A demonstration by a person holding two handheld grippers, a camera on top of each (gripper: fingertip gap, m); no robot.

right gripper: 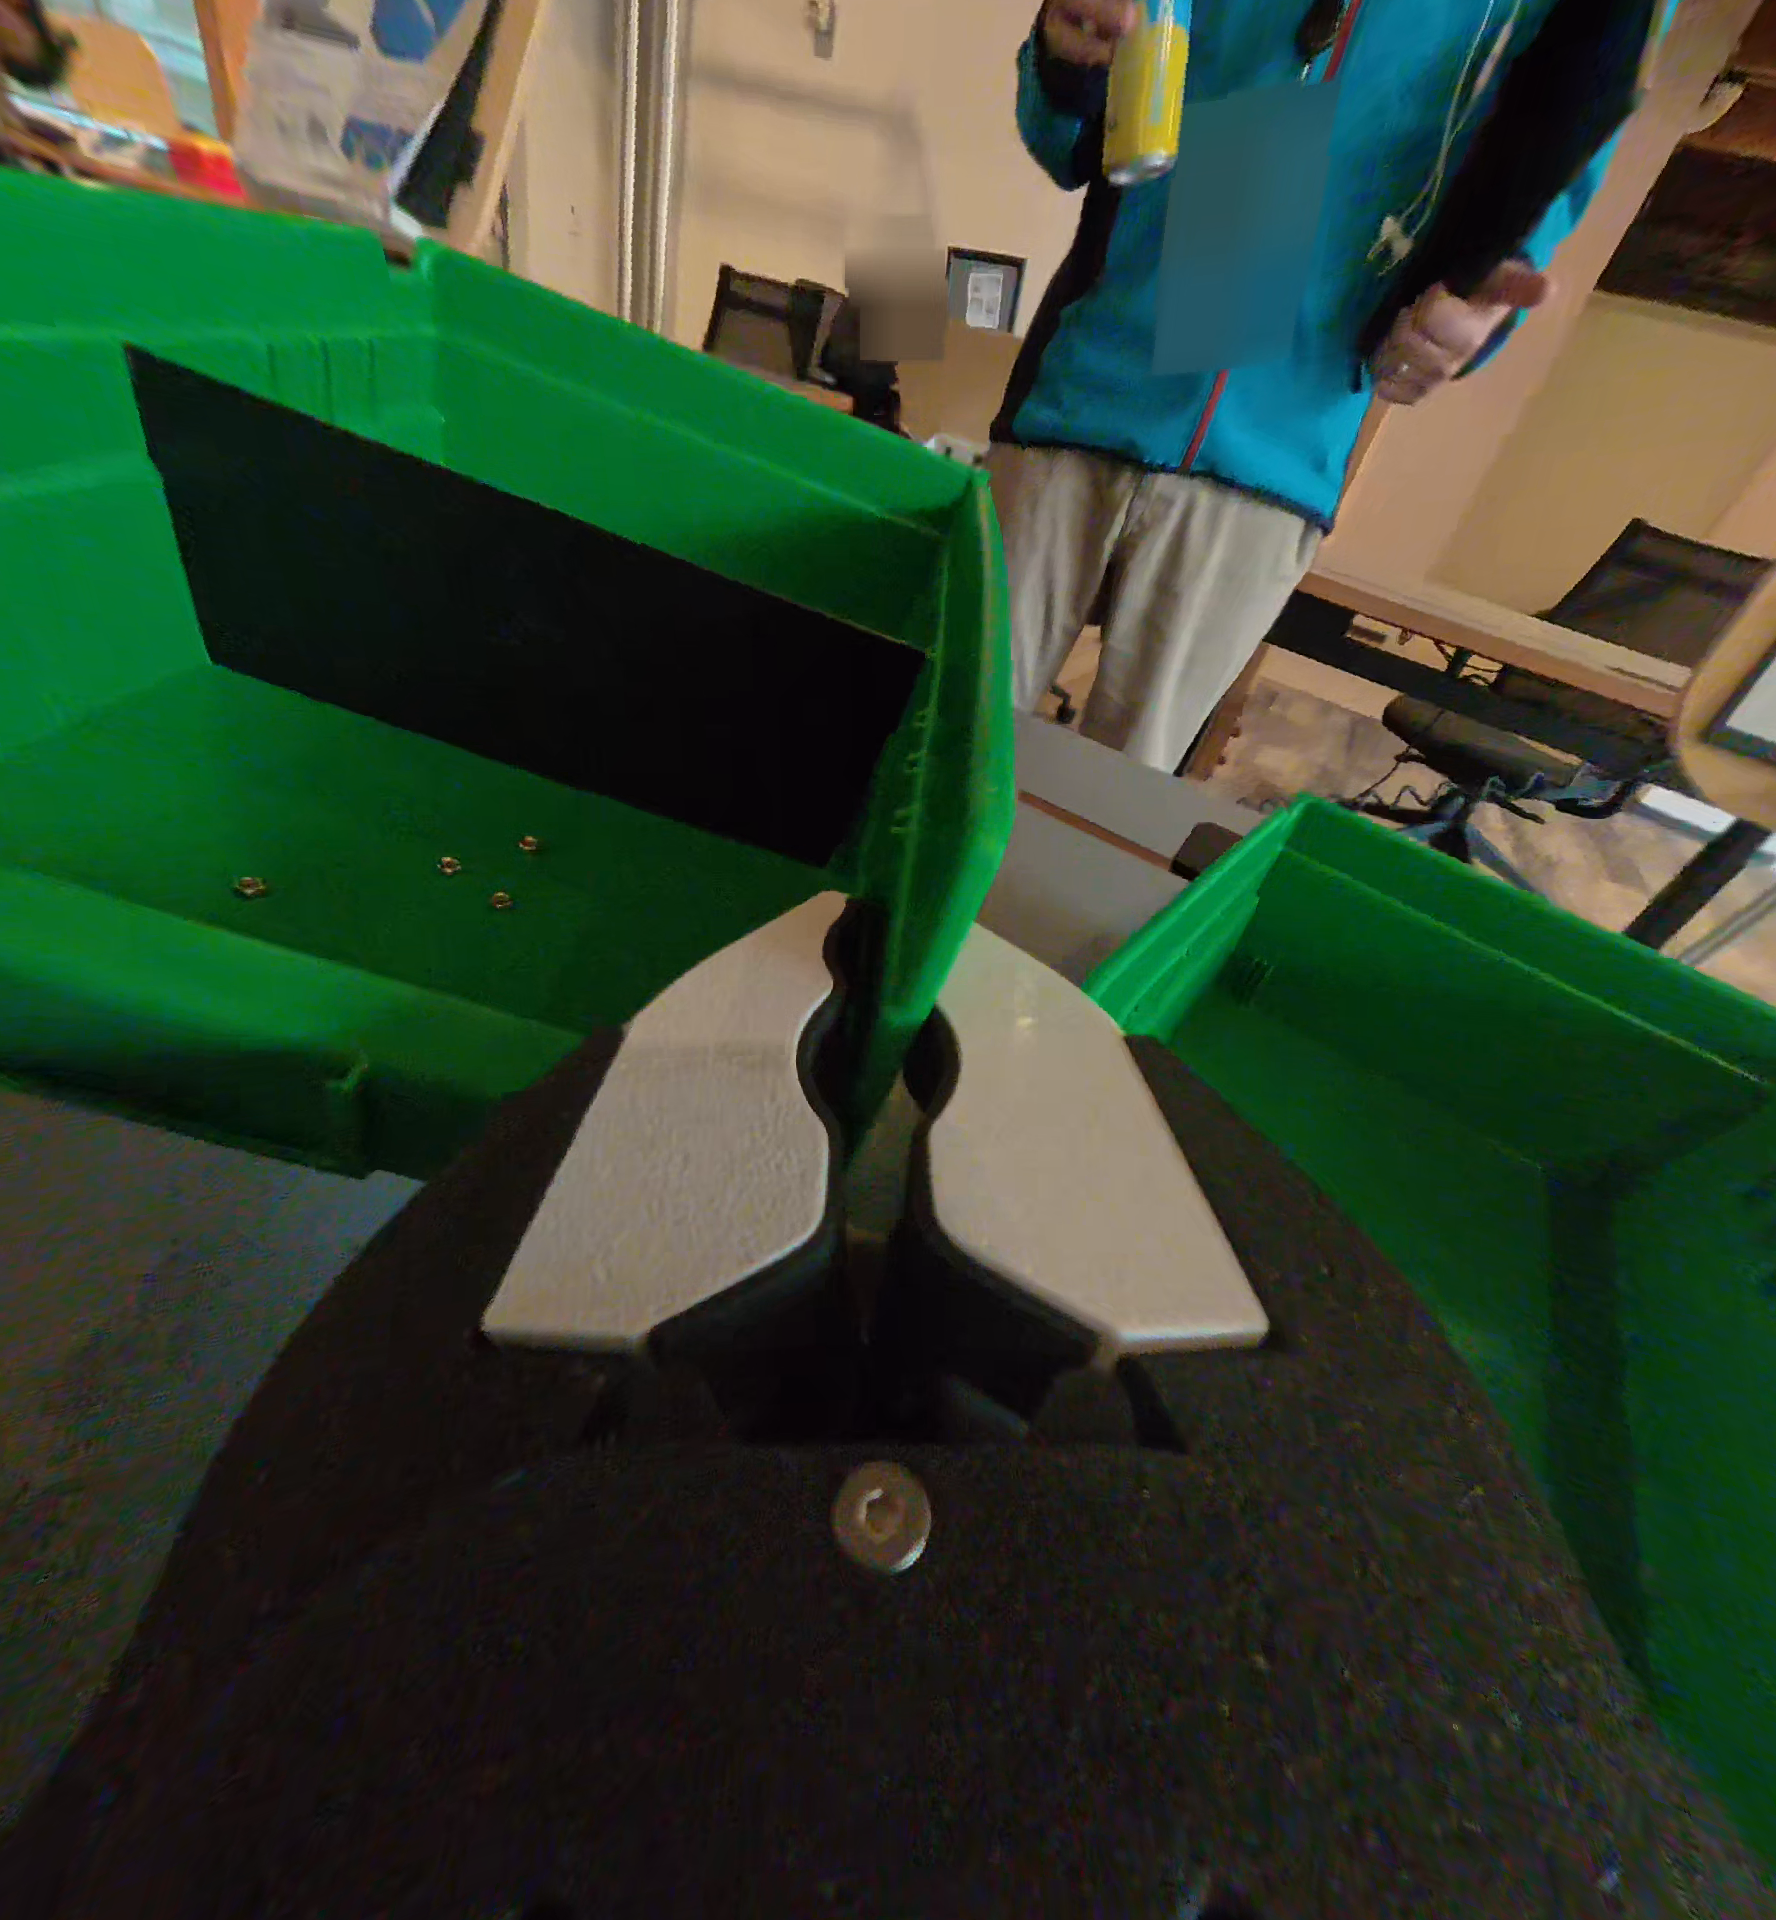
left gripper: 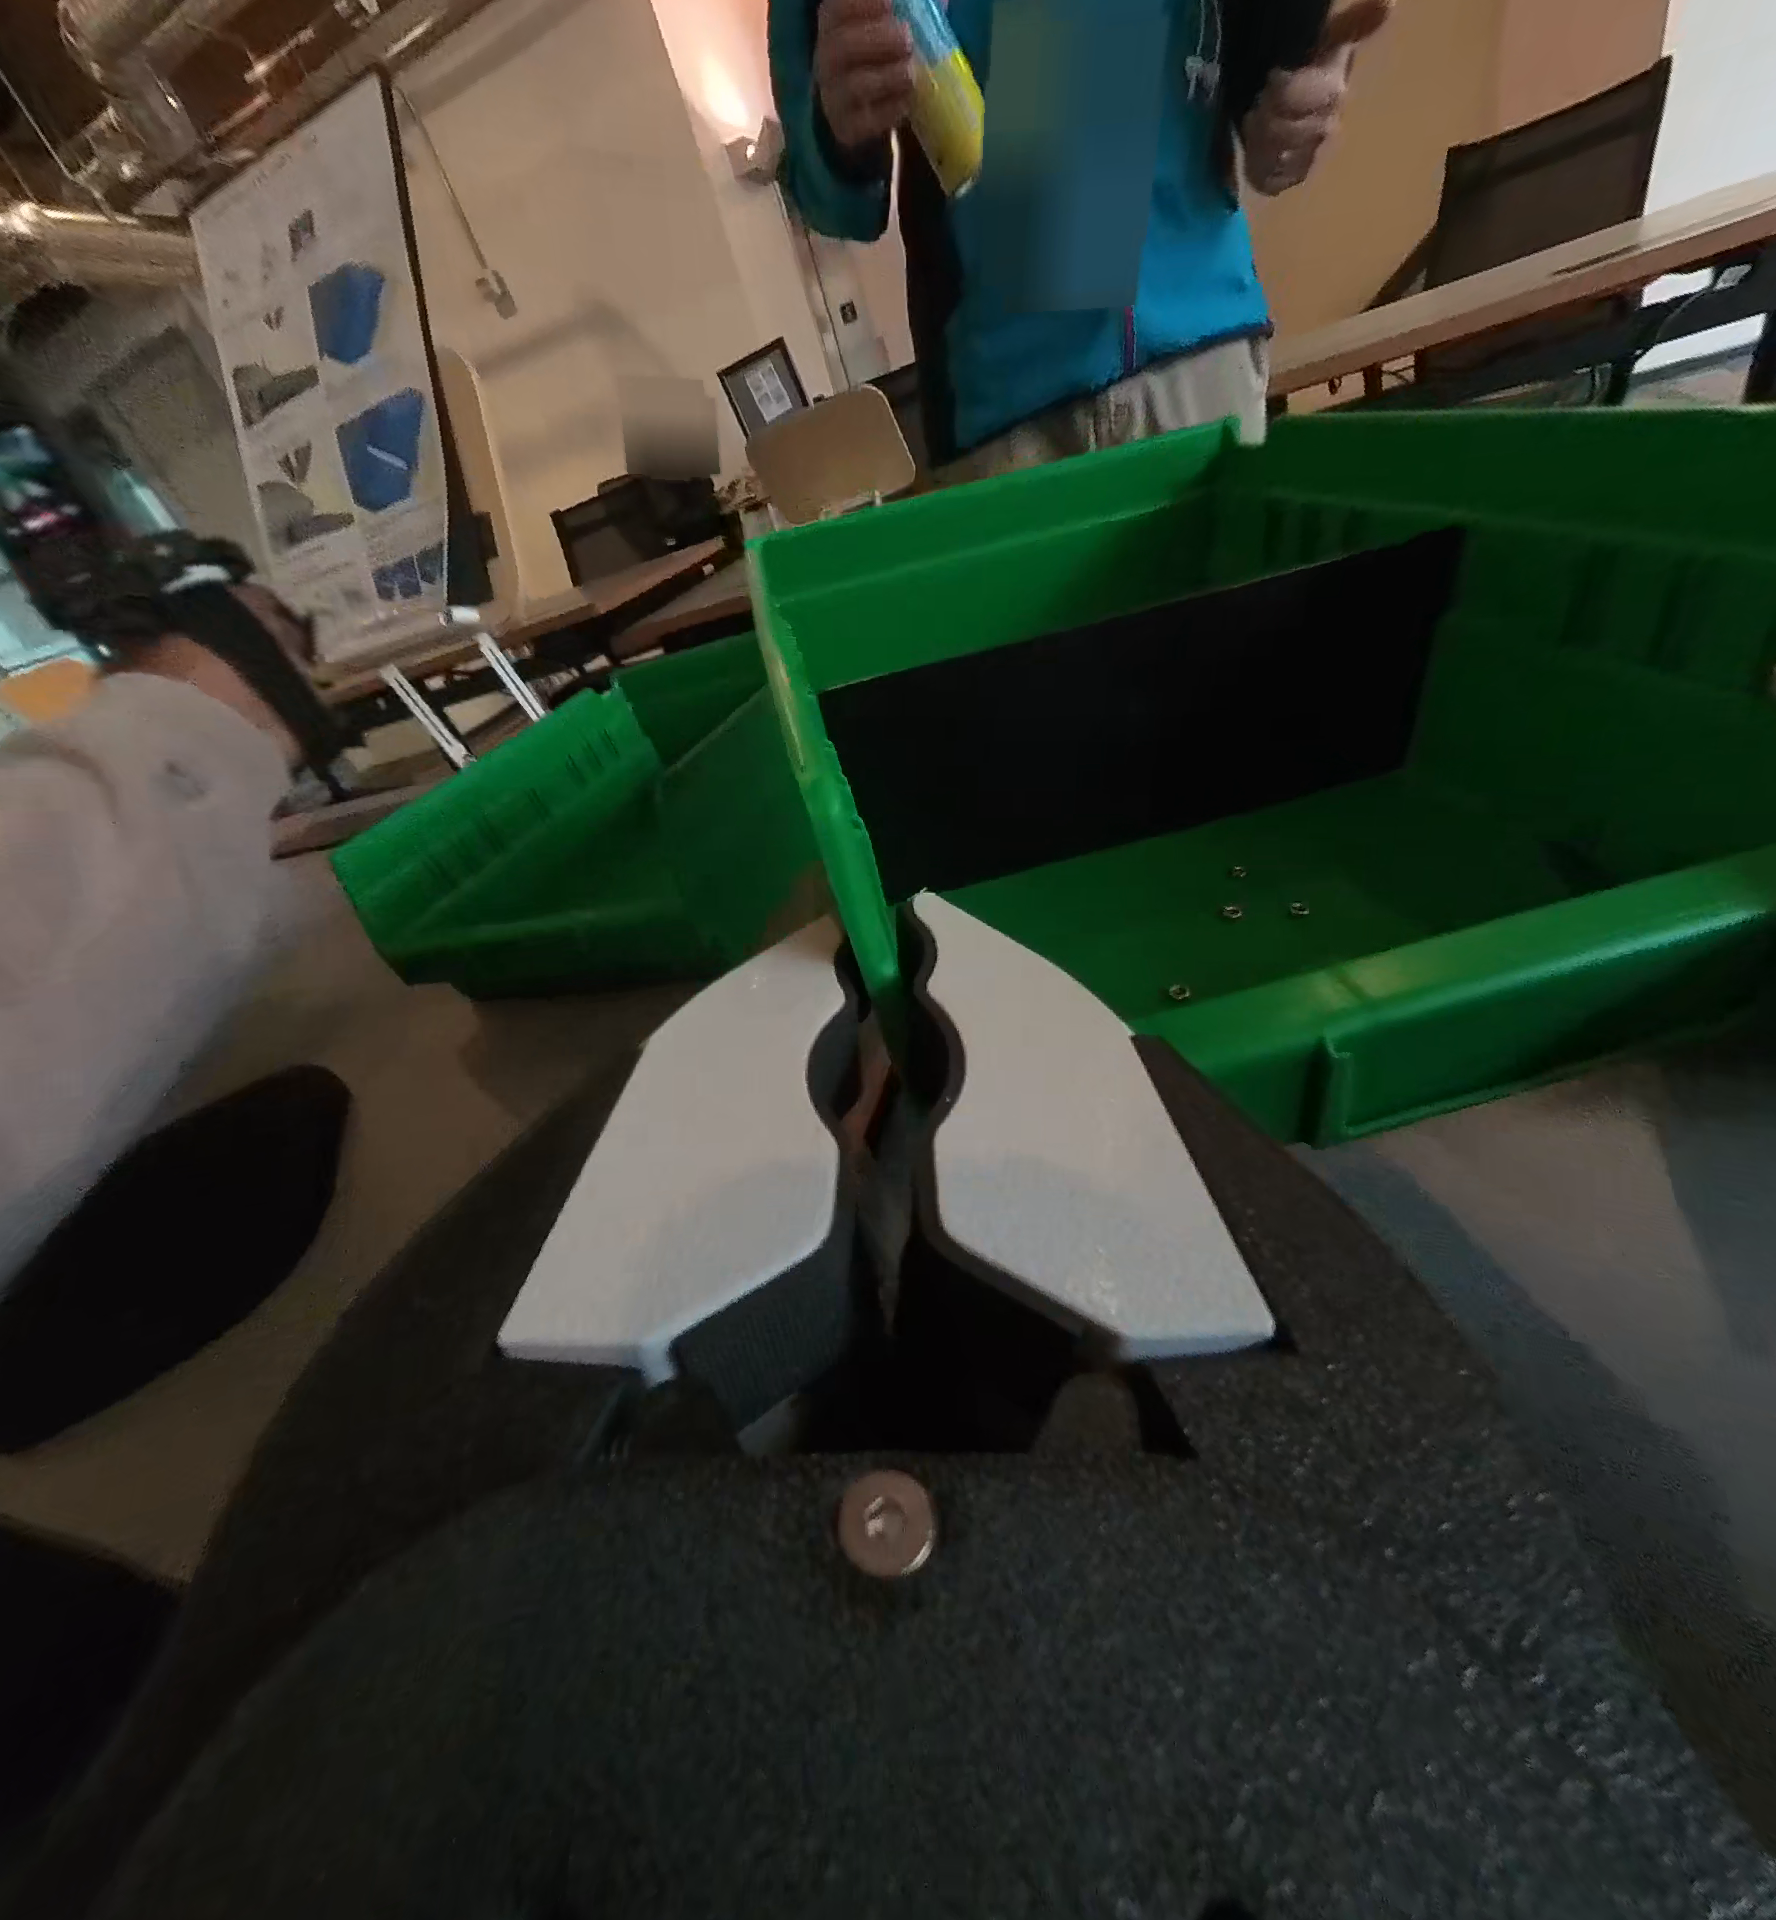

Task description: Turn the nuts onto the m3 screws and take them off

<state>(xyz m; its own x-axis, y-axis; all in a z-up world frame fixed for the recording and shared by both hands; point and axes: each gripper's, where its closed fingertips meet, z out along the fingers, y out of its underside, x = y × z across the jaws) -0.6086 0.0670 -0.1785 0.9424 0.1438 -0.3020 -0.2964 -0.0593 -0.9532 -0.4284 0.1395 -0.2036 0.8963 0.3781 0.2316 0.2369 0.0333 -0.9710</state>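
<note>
A green bin (left gripper: 1486, 997) holds several small brass nuts (left gripper: 1229, 911) on its floor, in front of a black divider (left gripper: 1123, 748). My left gripper (left gripper: 889, 997) is shut on the bin's left side wall (left gripper: 842, 831), with its white fingers (left gripper: 738, 1122) pressed on either side of the wall. In the right wrist view the same bin (right gripper: 240, 997) shows the nuts (right gripper: 448, 864) at the left. My right gripper (right gripper: 889, 997) is shut on the bin's right side wall (right gripper: 951, 779). No screws are in view.
A second green bin (left gripper: 551, 862) stands to the left of the held bin and a third green bin (right gripper: 1486, 1091) to its right. A person in a blue jacket (right gripper: 1175, 364) stands behind the table holding a yellow can (right gripper: 1144, 94). Desks and chairs stand farther back. Tip to tip, the grippers are about 20 centimeters apart.
</note>
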